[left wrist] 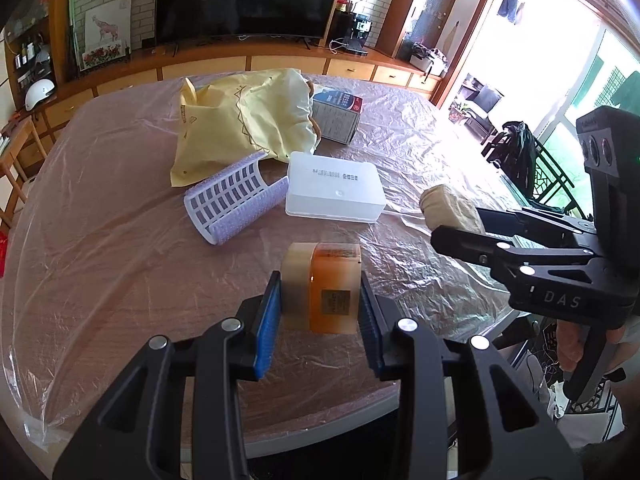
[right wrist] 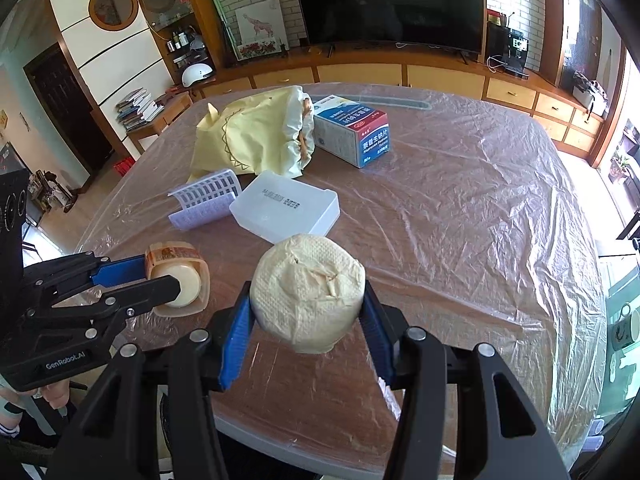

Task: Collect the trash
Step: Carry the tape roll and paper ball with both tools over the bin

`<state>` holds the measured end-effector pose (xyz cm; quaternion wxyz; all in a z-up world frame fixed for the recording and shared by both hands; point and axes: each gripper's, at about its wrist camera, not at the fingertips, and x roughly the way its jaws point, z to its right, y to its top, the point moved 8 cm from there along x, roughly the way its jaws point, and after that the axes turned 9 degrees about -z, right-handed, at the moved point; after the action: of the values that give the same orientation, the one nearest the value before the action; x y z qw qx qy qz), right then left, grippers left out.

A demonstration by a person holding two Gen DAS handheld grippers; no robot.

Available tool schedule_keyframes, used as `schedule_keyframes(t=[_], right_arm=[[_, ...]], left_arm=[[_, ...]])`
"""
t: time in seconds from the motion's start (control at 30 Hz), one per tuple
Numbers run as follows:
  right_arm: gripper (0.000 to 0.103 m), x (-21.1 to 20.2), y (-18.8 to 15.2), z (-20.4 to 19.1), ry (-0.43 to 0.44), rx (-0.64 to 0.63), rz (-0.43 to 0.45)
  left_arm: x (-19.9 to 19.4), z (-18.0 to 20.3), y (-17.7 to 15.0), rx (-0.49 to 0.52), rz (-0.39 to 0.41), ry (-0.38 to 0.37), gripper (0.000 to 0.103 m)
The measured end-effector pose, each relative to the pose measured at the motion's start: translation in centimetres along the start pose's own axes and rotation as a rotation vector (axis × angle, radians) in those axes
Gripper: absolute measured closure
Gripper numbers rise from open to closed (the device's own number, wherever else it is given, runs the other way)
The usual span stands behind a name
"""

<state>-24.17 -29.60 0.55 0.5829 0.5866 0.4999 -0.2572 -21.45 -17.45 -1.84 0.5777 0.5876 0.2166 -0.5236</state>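
My left gripper (left wrist: 318, 312) is shut on a small orange clear-plastic container (left wrist: 324, 288), held above the table near its front edge. The right wrist view shows that same container (right wrist: 178, 280) at lower left with the left gripper (right wrist: 160, 276) clamped on it. My right gripper (right wrist: 308, 320) is shut on a cream wad of crumpled tissue (right wrist: 308, 288), also lifted off the table. The tissue wad (left wrist: 448, 208) shows again at the right of the left wrist view, in the right gripper (left wrist: 456, 224).
On the plastic-covered round table (right wrist: 460, 208) lie a yellow bag (left wrist: 240, 120), a blue-and-red medicine box (right wrist: 352, 132), a white plastic box (left wrist: 334, 192) and a lilac perforated holder (left wrist: 236, 200). A TV cabinet stands beyond the table. A hand (left wrist: 572, 344) grips the right tool.
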Motion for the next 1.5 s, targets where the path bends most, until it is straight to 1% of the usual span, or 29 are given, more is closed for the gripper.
schedule_keyframes(t=[0.2,0.43,0.73,1.13,1.5], right_arm=[[0.053,-1.1,-1.4,-0.5,0.008,-0.018,-0.002],[0.053,-2.8,-3.2,-1.0,0.053,-0.002,-0.004],[0.053,-4.5,-5.3,-2.4,0.084,-0.022,-0.002],[0.053,-5.0,-8.7,-3.7,0.101,-0.048,-0.039],[0.053,-4.6,-11.5,-4.8,0.116,-0.069,-0.081]], left_arm=[[-1.1,-0.3,-0.8,-0.002,0.009,0.004,0.066],[-2.5,-0.3,-2.0,0.004,0.020,0.006,0.066],[-3.9,0.2,-3.9,0.009,0.023,0.006,0.066],[-4.9,1.6,-7.0,0.023,0.002,-0.002,0.066],[-5.0,2.7,-9.7,0.039,-0.028,-0.015,0.066]])
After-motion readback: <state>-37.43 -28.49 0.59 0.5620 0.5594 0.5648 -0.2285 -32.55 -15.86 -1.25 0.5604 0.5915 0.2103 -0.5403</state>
